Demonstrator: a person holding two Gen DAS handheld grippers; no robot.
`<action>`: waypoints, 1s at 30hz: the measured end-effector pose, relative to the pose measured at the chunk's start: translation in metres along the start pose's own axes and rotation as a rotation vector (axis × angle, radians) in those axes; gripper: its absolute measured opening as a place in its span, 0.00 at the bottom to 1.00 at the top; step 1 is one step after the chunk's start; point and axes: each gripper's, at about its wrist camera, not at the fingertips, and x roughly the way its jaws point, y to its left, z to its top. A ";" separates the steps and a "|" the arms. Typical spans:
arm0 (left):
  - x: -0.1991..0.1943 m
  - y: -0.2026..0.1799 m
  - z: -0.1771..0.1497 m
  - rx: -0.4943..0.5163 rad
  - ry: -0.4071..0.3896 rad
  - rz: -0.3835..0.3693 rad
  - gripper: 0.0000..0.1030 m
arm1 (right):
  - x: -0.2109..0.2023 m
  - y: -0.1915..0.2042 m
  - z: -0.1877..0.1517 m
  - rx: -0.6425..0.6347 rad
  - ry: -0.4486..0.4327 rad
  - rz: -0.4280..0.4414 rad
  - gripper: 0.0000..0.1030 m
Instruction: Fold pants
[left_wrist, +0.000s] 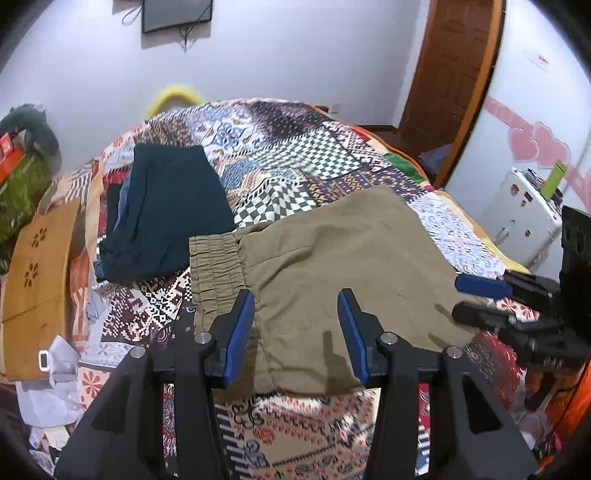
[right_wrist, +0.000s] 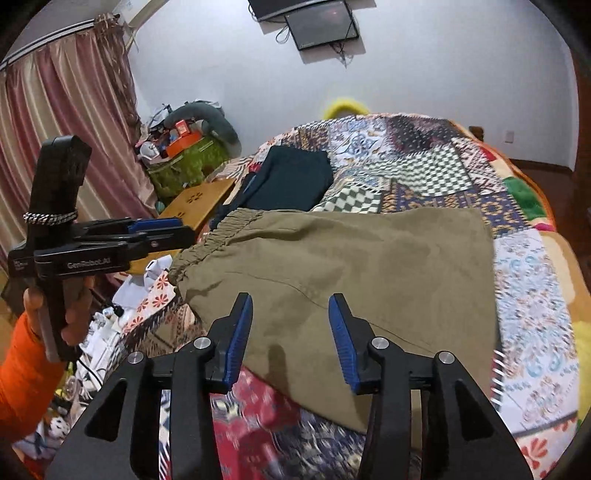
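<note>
Khaki pants (left_wrist: 332, 266) with an elastic waistband (left_wrist: 216, 266) lie folded flat on the patchwork bedspread (left_wrist: 295, 155); they also show in the right wrist view (right_wrist: 351, 266). My left gripper (left_wrist: 297, 299) is open and empty, hovering over the pants' near edge beside the waistband. It appears from the side at the left of the right wrist view (right_wrist: 184, 229). My right gripper (right_wrist: 291, 301) is open and empty above the pants' near edge. It shows at the right of the left wrist view (left_wrist: 458, 299), by the pants' right edge.
A folded dark teal garment (left_wrist: 166, 210) lies on the bed behind the waistband, on other folded clothes. A wooden panel (left_wrist: 37, 288) and clutter stand left of the bed. A door (left_wrist: 454, 74) and a white appliance (left_wrist: 521, 218) are at the right.
</note>
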 end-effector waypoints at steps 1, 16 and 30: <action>0.007 0.002 0.000 -0.012 0.014 -0.001 0.45 | 0.006 0.001 0.001 0.000 0.009 0.002 0.38; 0.040 0.047 -0.043 -0.092 0.082 0.062 0.63 | 0.023 -0.036 -0.042 0.039 0.135 -0.029 0.39; 0.042 0.046 -0.055 -0.099 0.061 0.092 0.67 | -0.028 -0.089 -0.087 0.180 0.161 -0.170 0.39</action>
